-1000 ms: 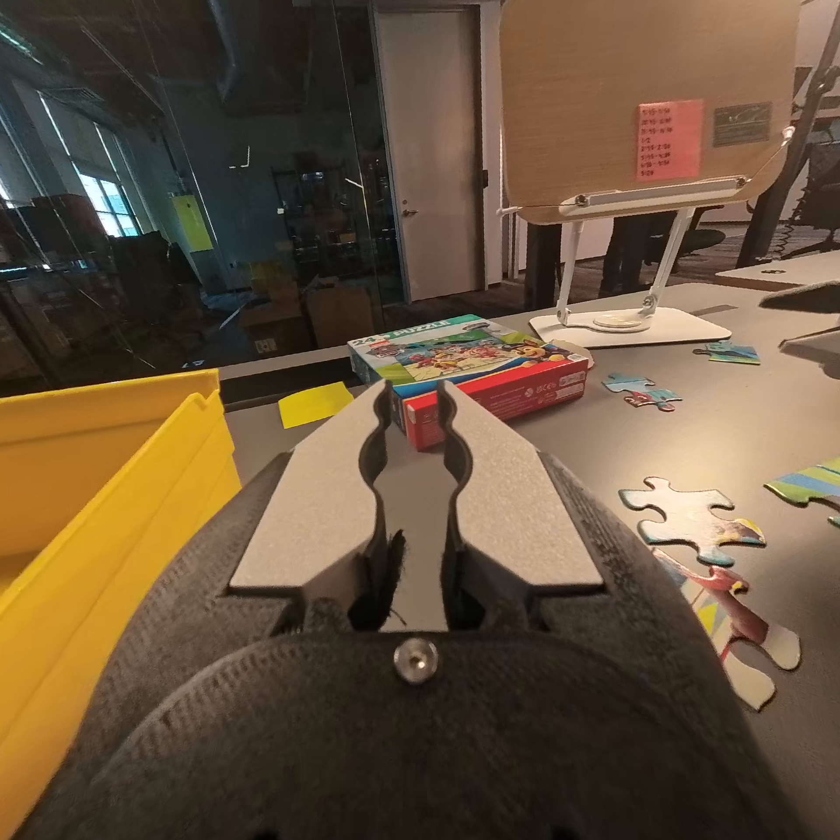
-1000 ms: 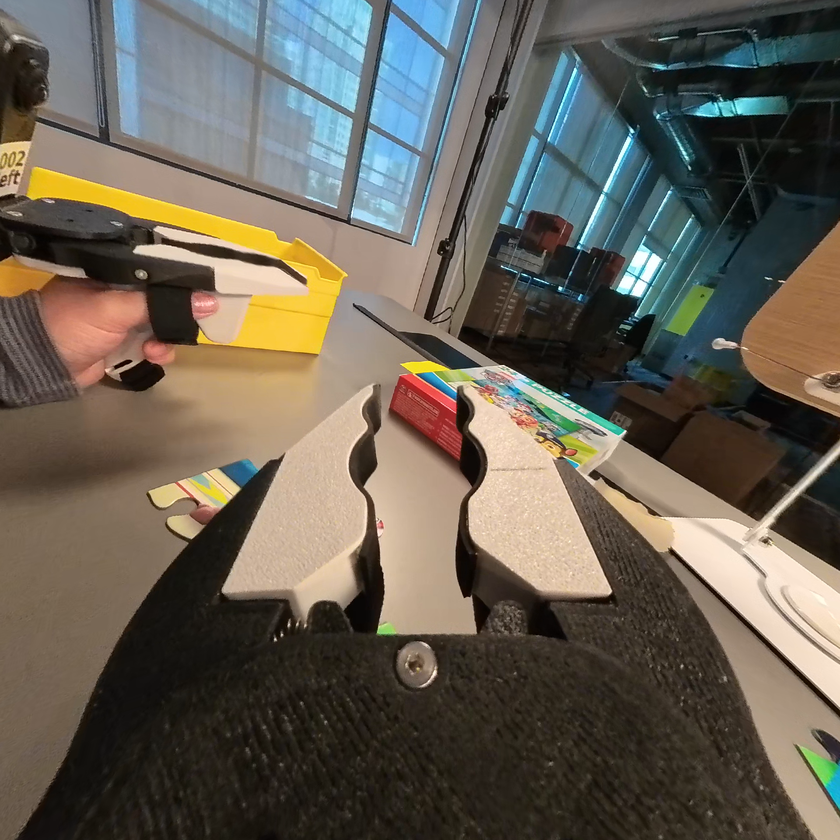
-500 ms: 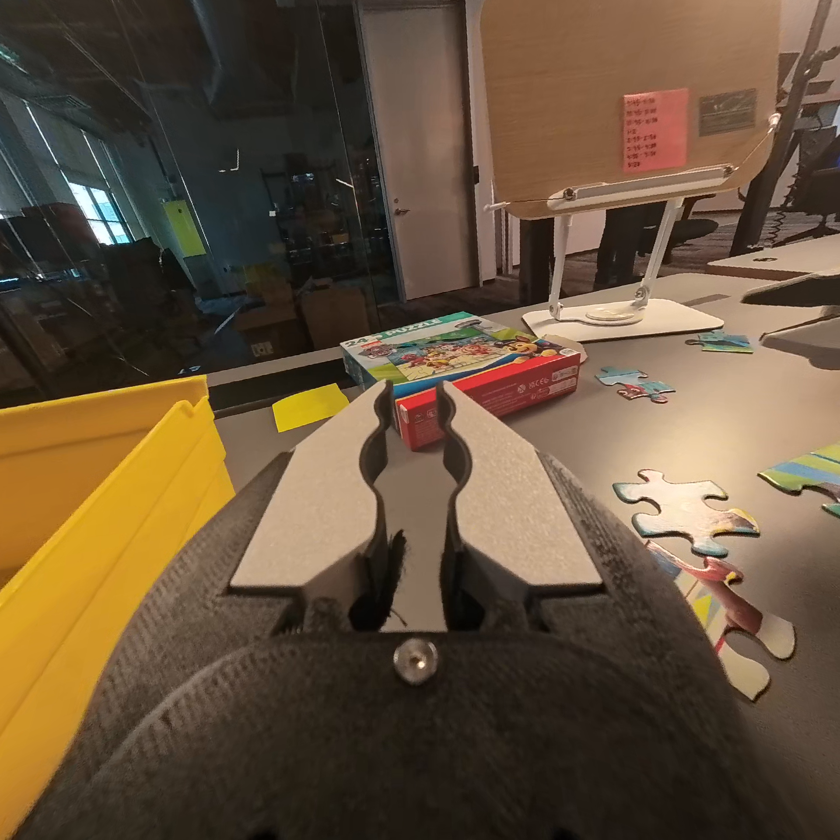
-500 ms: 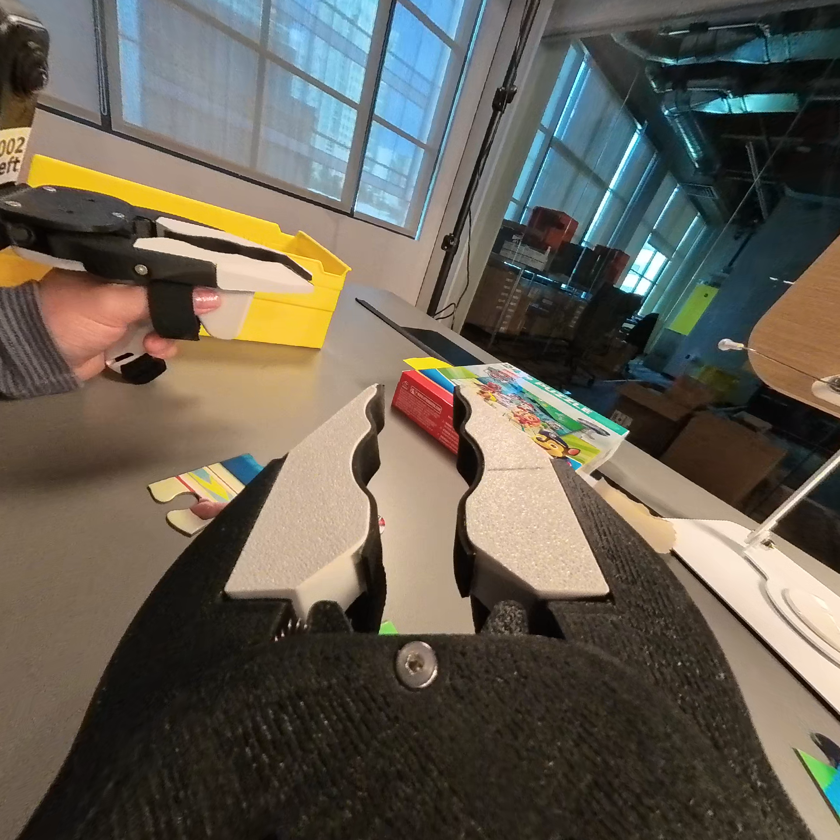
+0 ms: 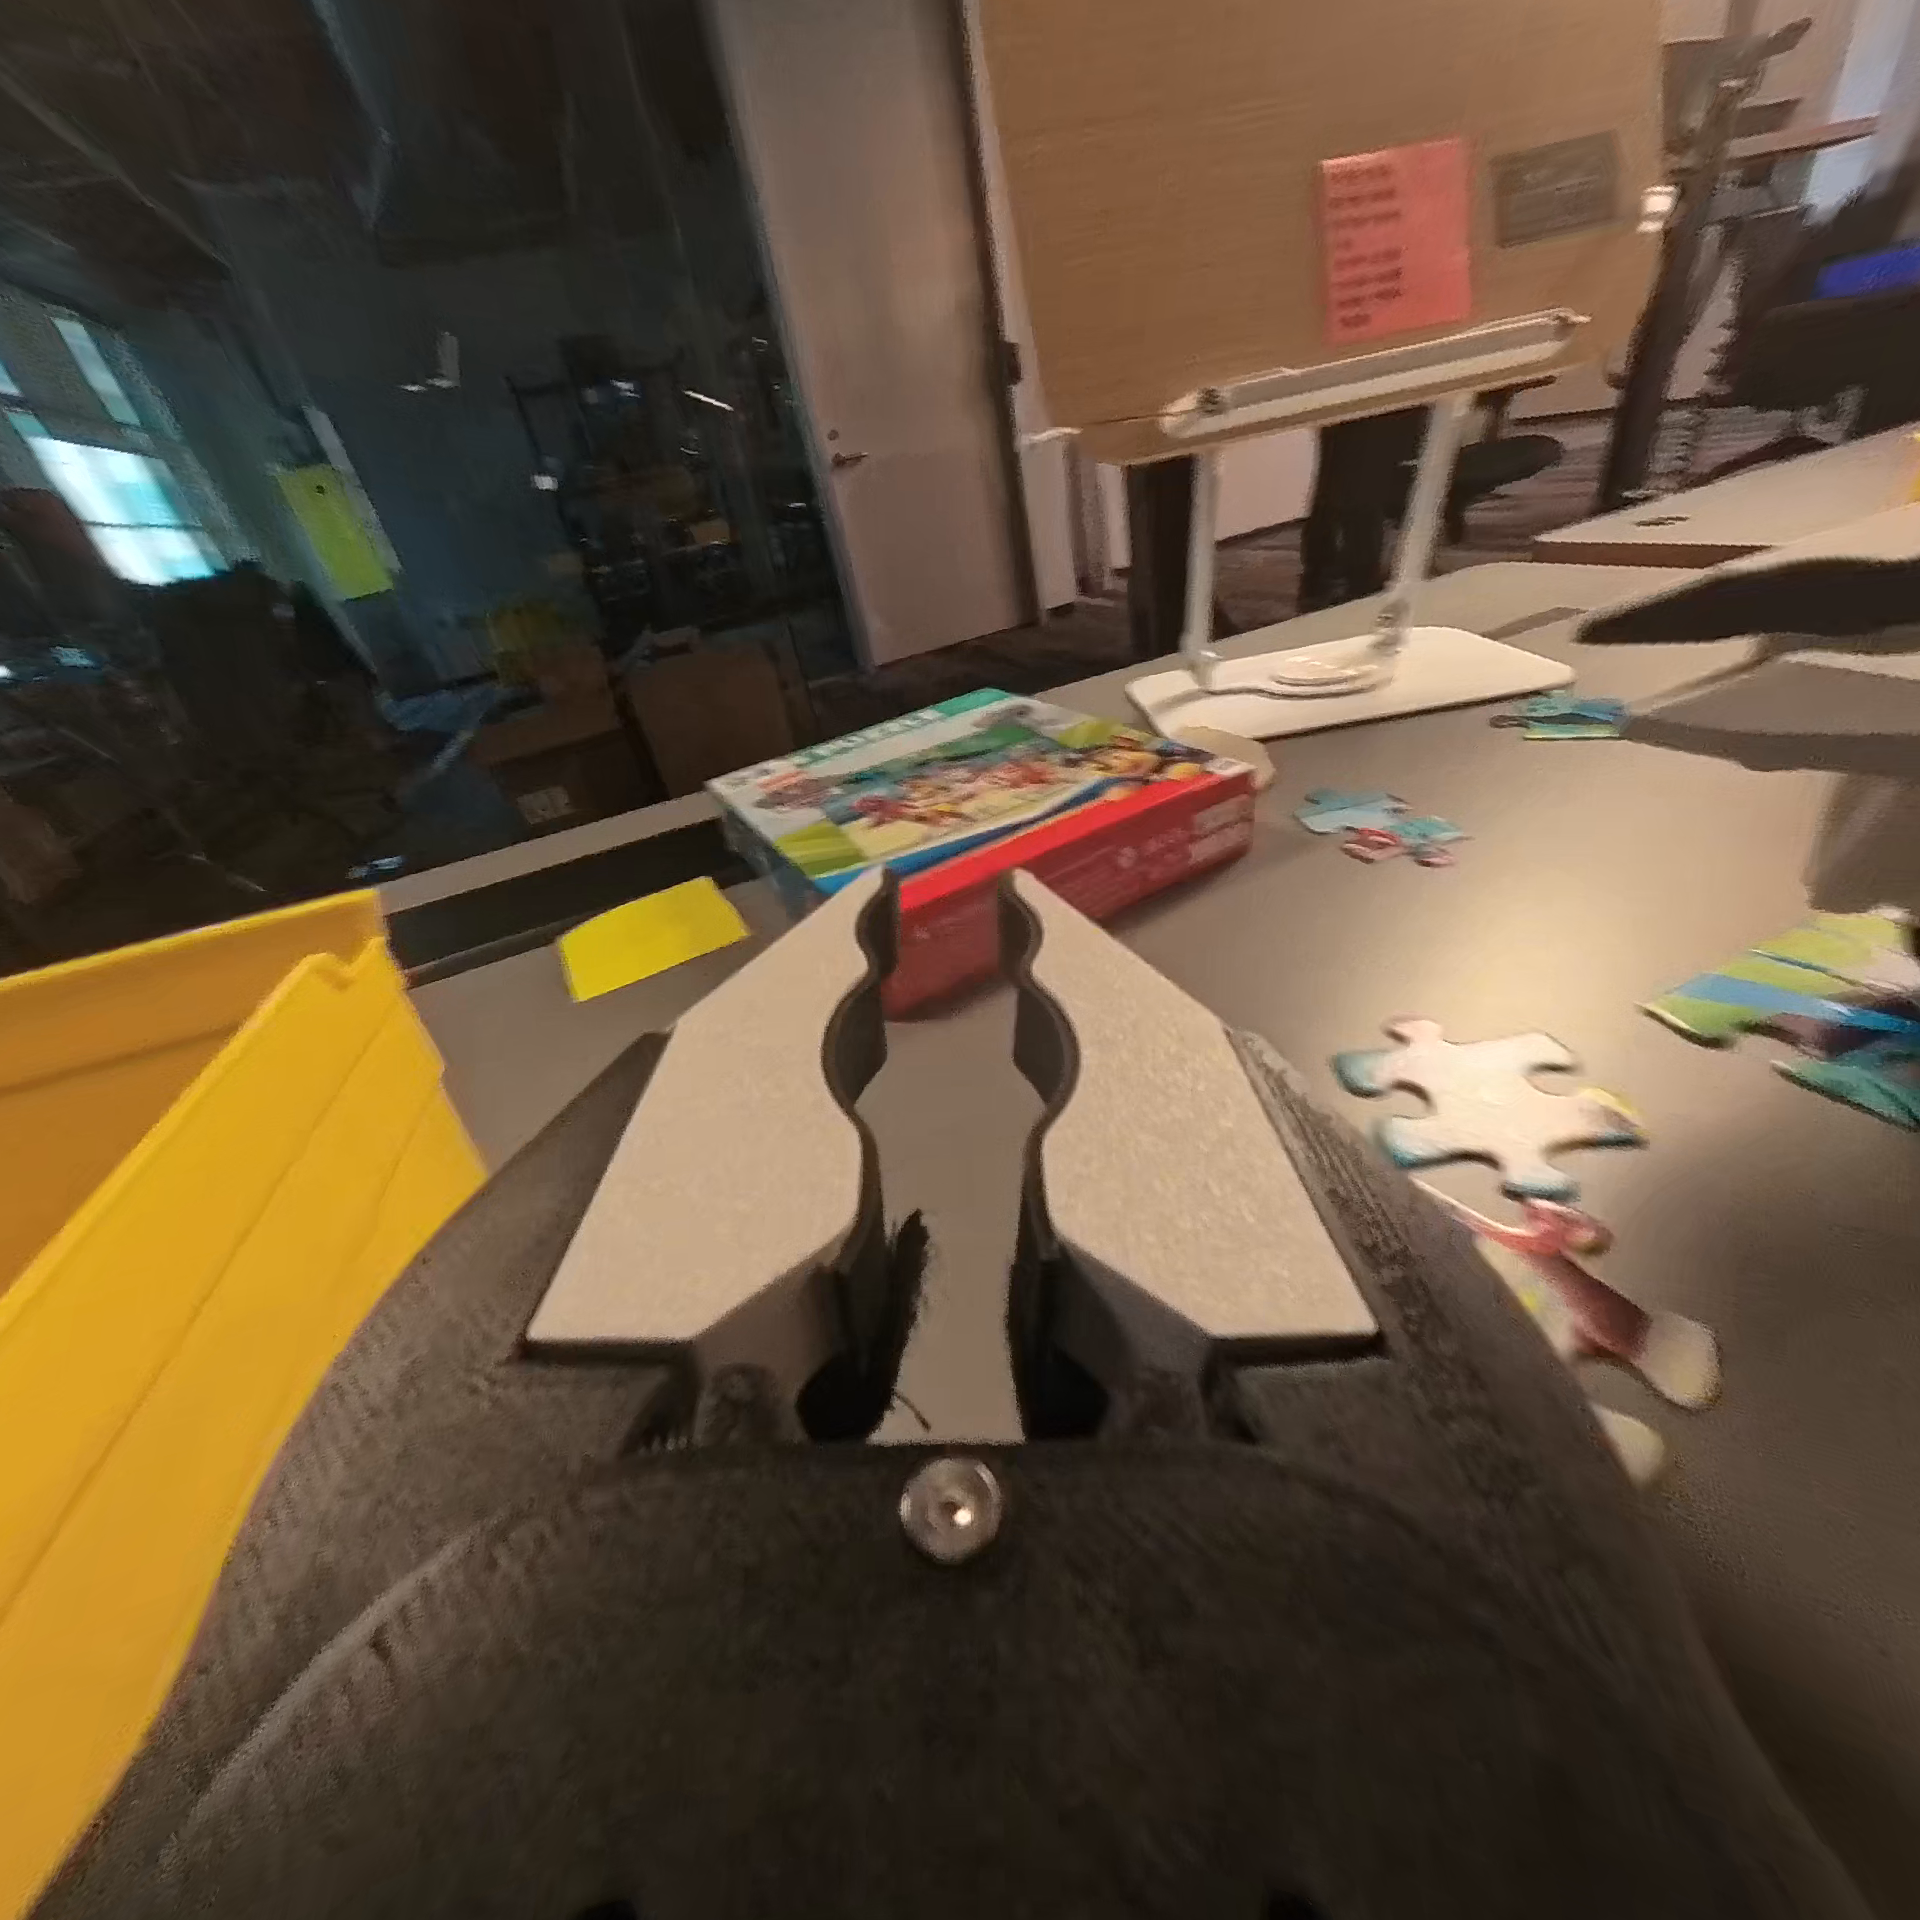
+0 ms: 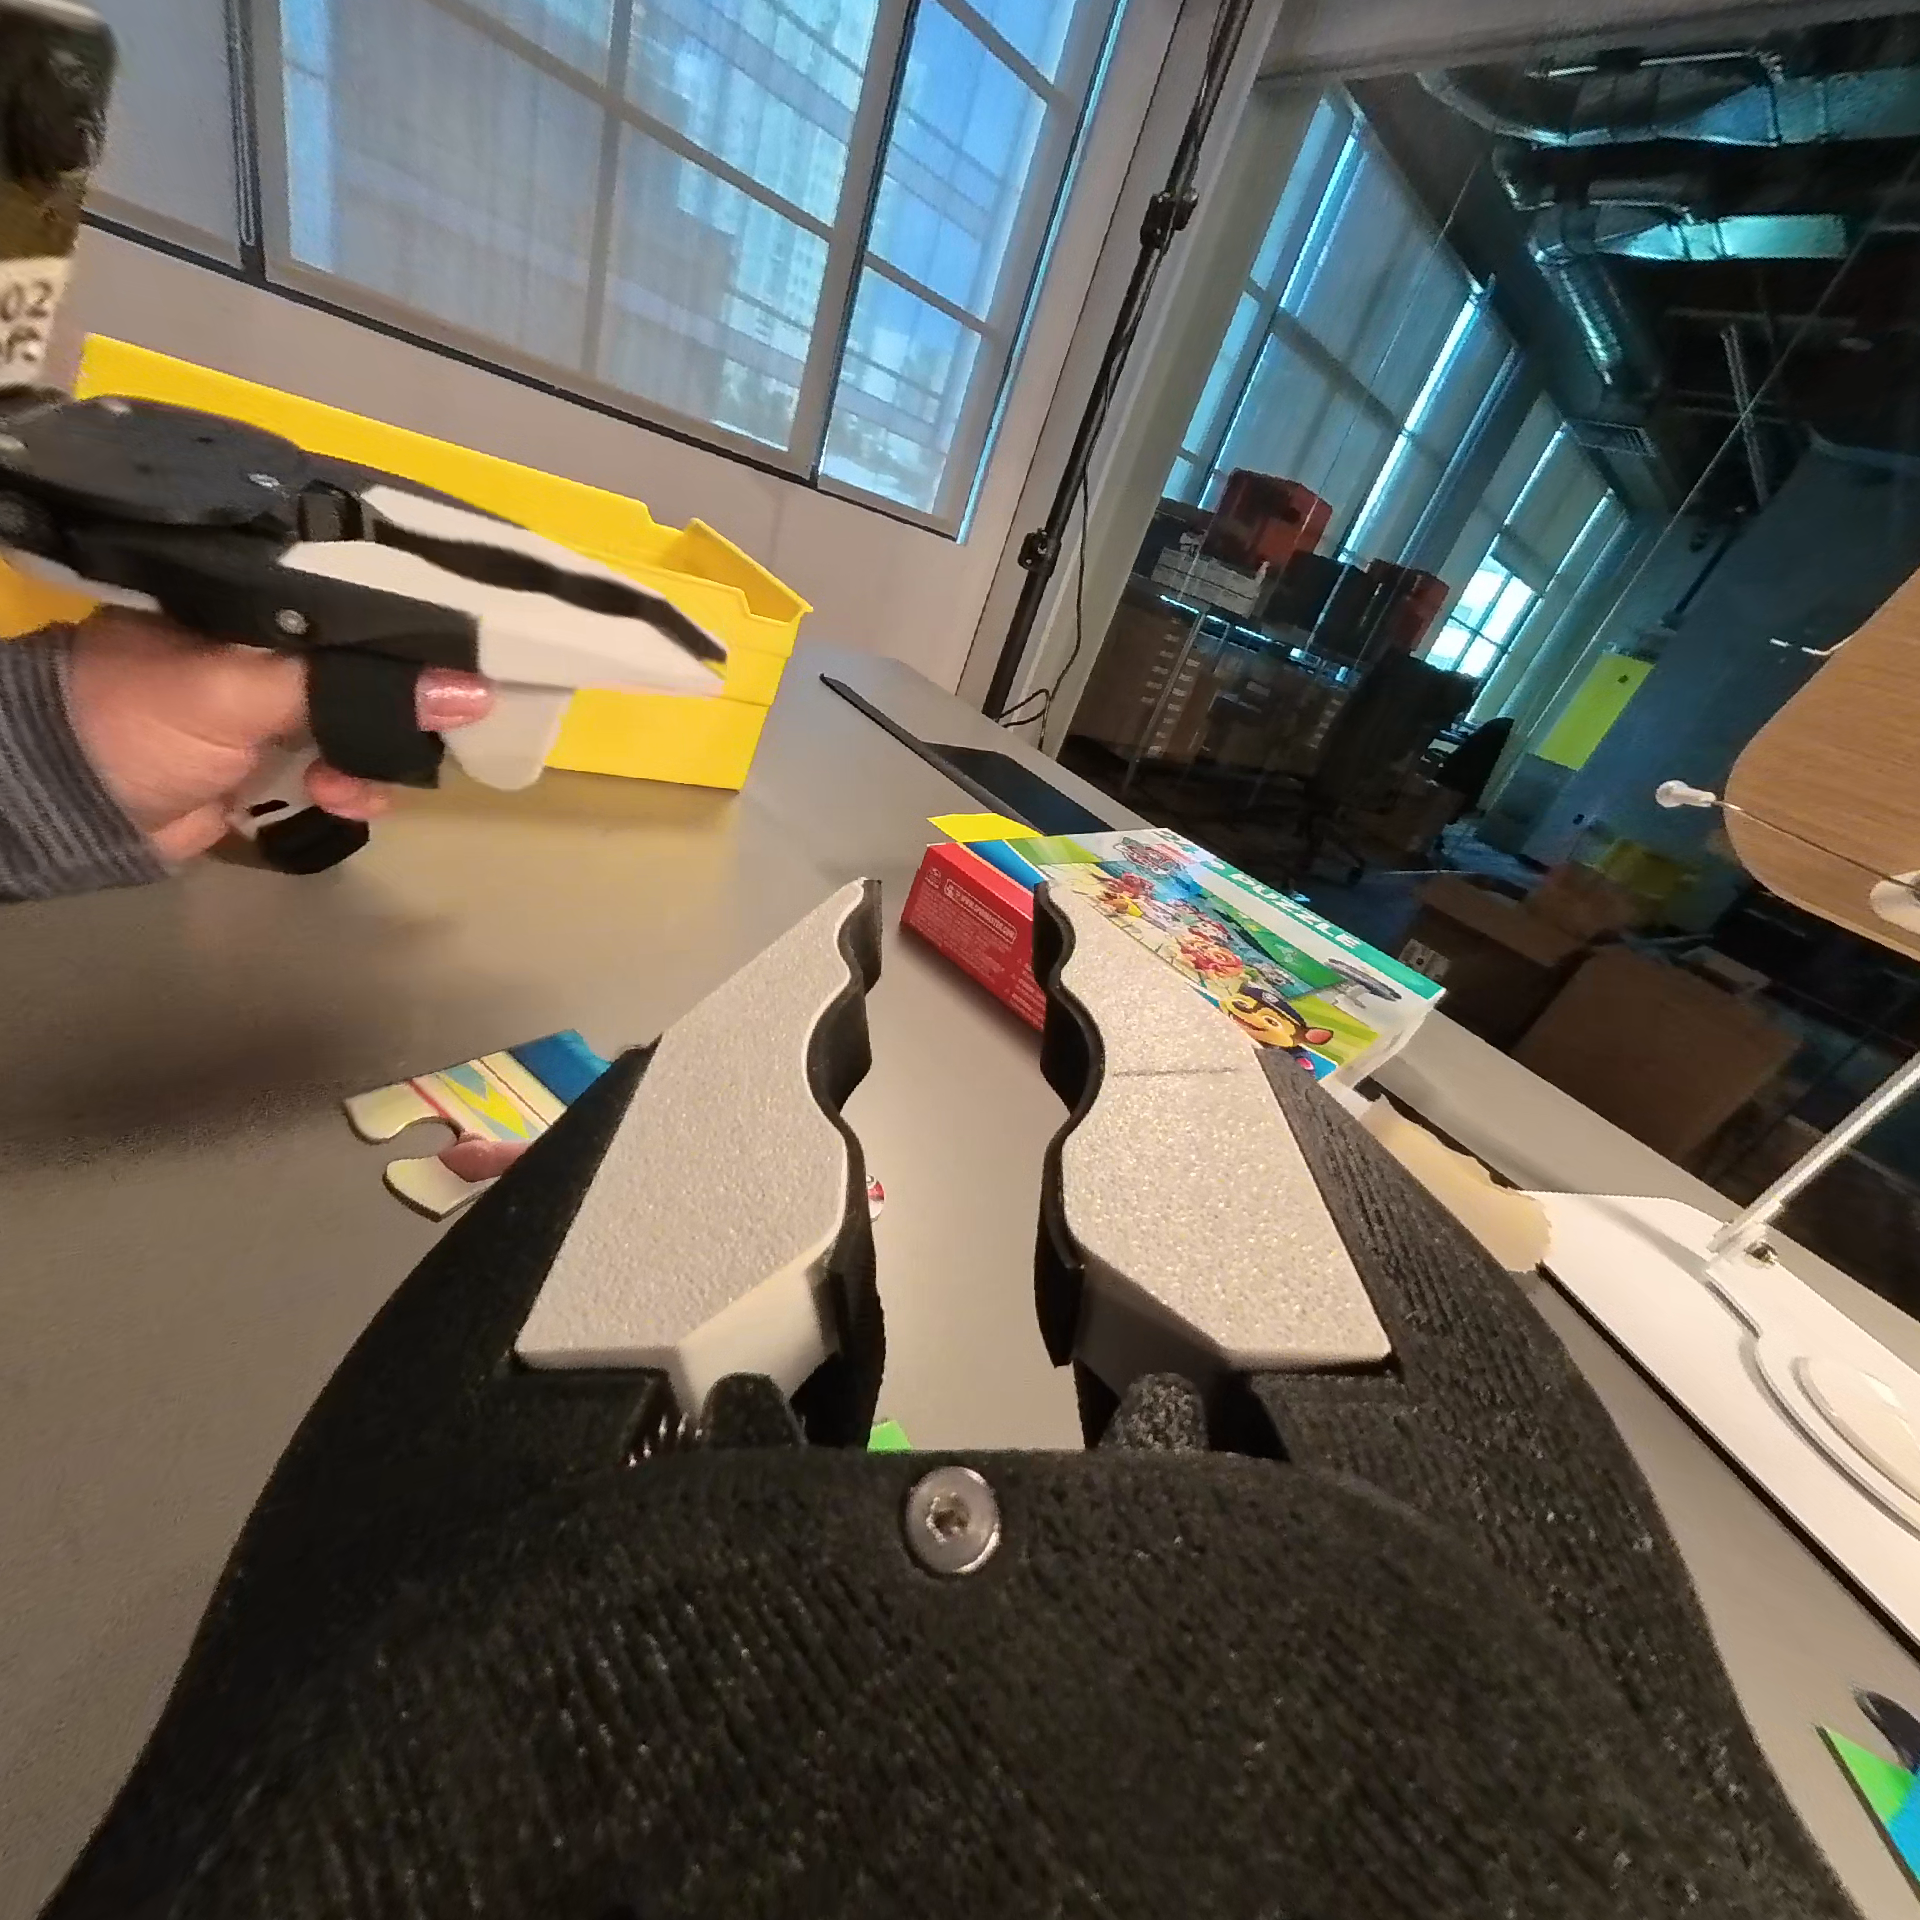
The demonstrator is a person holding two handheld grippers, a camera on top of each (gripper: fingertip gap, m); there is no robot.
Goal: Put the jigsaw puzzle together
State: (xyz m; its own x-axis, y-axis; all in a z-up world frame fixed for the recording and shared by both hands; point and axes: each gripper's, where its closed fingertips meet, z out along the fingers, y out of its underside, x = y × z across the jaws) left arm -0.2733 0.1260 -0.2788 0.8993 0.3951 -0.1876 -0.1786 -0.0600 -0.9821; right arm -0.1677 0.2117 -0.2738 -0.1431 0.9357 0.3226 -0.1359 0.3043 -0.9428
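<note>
Puzzle box (image 5: 987, 800) is lying flat on the grey bench (image 5: 1351, 966), just ahead of both tongs. Left tongs (image 5: 948, 914) and right tongs (image 6: 956, 914) are hovering slightly spread, gripping nothing. Loose puzzle pieces (image 5: 1486, 1101) are lying to the right of the left tongs; a yellow bin (image 5: 208, 1143) is sitting to their left.

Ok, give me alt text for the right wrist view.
Right gripper with open, empty jaws above a grey table, aimed at a puzzle box. At left, a hand holds the left gripper before a yellow bin.
</note>
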